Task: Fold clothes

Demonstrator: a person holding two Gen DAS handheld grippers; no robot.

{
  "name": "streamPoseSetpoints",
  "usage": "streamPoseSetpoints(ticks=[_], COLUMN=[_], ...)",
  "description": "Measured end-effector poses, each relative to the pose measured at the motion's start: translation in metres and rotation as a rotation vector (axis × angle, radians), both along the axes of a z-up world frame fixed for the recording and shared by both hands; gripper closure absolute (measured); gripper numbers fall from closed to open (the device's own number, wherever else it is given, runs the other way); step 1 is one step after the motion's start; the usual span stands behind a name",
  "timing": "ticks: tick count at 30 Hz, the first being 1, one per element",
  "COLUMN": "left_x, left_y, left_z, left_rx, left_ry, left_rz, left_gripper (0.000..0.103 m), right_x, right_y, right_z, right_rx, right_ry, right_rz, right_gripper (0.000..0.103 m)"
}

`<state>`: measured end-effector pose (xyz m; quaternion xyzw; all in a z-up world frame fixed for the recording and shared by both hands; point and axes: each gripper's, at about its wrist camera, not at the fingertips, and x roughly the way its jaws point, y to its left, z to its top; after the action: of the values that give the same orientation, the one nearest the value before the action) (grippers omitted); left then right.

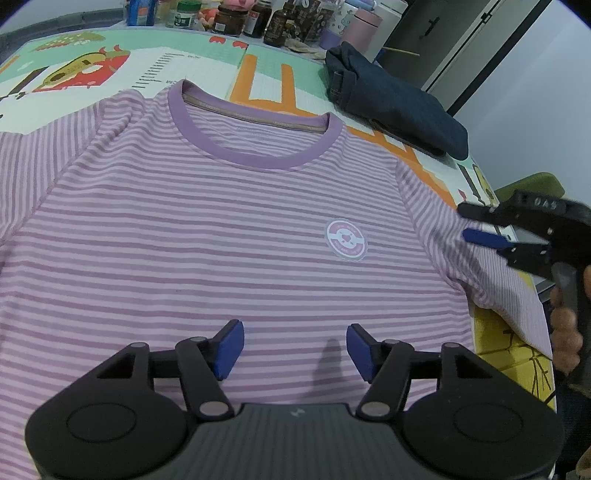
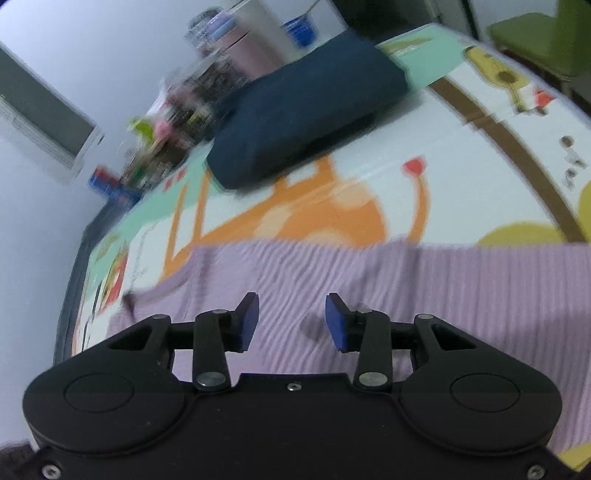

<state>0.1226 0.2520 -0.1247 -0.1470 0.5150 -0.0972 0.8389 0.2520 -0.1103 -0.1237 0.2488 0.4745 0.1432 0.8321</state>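
A pink and purple striped T-shirt (image 1: 207, 236) lies flat and face up on the printed mat (image 1: 207, 62), its collar at the far side and a round badge on the chest. My left gripper (image 1: 295, 347) hovers over the shirt's lower front, open, with nothing between its blue pads. A hand holds my right gripper (image 1: 469, 225) at the right edge, over the shirt's sleeve (image 1: 491, 273). In the blurred right wrist view that gripper (image 2: 291, 321) is open above the striped sleeve (image 2: 443, 295), nothing pinched between the pads.
A folded dark navy garment (image 1: 395, 107) (image 2: 303, 110) lies on the mat beyond the shirt's far right shoulder. Several bottles and jars (image 1: 258, 18) line the table's back edge. The table's right edge runs close to the sleeve, with a green chair (image 1: 532, 184) beyond it.
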Motion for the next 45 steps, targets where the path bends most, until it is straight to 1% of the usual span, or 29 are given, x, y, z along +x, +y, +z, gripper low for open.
streamPoseSetpoints(ticks=[2, 5, 7, 8, 11, 13, 15, 16, 17, 19, 22, 25, 28, 31, 32, 34, 35, 37, 38, 40, 43, 45], left_x=[0.000, -0.001, -0.002, -0.002, -0.003, -0.004, -0.004, -0.005, -0.006, -0.007, -0.010, -0.013, -0.018, -0.023, -0.025, -0.030, -0.033, -0.042, -0.046, -0.057, -0.072, -0.083], left_y=[0.000, -0.001, -0.002, -0.002, -0.002, 0.000, 0.001, 0.002, 0.003, 0.004, 0.008, 0.012, 0.021, 0.034, 0.038, 0.048, 0.052, 0.059, 0.062, 0.066, 0.070, 0.075], left_z=[0.000, 0.000, 0.000, 0.000, 0.001, 0.001, 0.001, 0.001, 0.001, 0.001, 0.002, 0.002, 0.003, 0.004, 0.004, 0.004, 0.005, 0.006, 0.006, 0.008, 0.011, 0.010], left_rx=[0.002, 0.007, 0.010, 0.012, 0.010, 0.003, -0.005, -0.006, -0.007, -0.007, -0.006, -0.006, -0.007, -0.006, 0.000, -0.009, -0.019, -0.018, -0.018, -0.017, 0.031, 0.042], left_ry=[-0.001, -0.005, -0.007, -0.008, -0.008, -0.008, -0.005, -0.004, -0.004, -0.002, 0.001, 0.002, -0.001, -0.003, 0.003, 0.009, 0.008, 0.012, 0.011, 0.002, -0.001, -0.007], left_rz=[-0.001, -0.007, -0.011, -0.012, -0.012, -0.009, -0.008, -0.010, -0.012, -0.015, -0.015, -0.014, -0.011, 0.010, 0.023, 0.037, 0.040, 0.051, 0.055, 0.053, 0.052, 0.043], left_gripper=[0.038, 0.038, 0.038, 0.038, 0.038, 0.038, 0.038, 0.038, 0.038, 0.038, 0.038, 0.038, 0.038, 0.039, 0.038, 0.040, 0.040, 0.040, 0.040, 0.040, 0.038, 0.038], right_x=[-0.003, -0.002, 0.001, 0.003, 0.007, 0.006, 0.000, -0.003, -0.008, -0.018, -0.027, -0.032, -0.033, -0.032, -0.030, -0.025, -0.023, -0.016, -0.013, -0.008, 0.002, 0.008], right_y=[0.006, 0.008, 0.004, 0.001, -0.010, -0.016, -0.011, -0.007, 0.000, 0.017, 0.034, 0.042, 0.036, 0.031, 0.030, 0.038, 0.048, 0.080, 0.099, 0.141, 0.197, 0.230], right_z=[-0.007, -0.018, -0.022, -0.024, -0.016, -0.008, -0.005, -0.004, -0.004, -0.009, -0.024, -0.037, -0.041, -0.037, -0.034, -0.026, -0.024, -0.025, -0.025, -0.028, -0.039, -0.047], right_rx=[0.003, -0.010, -0.026, -0.028, -0.108, -0.063, 0.024, 0.071, 0.106, 0.156, 0.191, 0.181, 0.193, 0.151, 0.138, 0.160, 0.203, 0.307, 0.339, 0.369, 0.421, 0.438], right_ry=[0.020, 0.042, 0.039, 0.031, -0.001, -0.002, 0.022, 0.037, 0.049, 0.075, 0.121, 0.143, 0.129, 0.101, 0.092, 0.084, 0.090, 0.115, 0.124, 0.140, 0.175, 0.198], right_rz=[0.012, -0.002, -0.032, -0.047, -0.132, -0.133, -0.060, -0.016, 0.026, 0.093, 0.125, 0.112, 0.067, -0.010, -0.042, -0.041, -0.010, 0.099, 0.152, 0.254, 0.374, 0.432], right_gripper=[0.065, 0.065, 0.070, 0.070, 0.070, 0.068, 0.068, 0.065, 0.064, 0.064, 0.064, 0.065, 0.066, 0.069, 0.068, 0.066, 0.066, 0.065, 0.065, 0.065, 0.065, 0.065])
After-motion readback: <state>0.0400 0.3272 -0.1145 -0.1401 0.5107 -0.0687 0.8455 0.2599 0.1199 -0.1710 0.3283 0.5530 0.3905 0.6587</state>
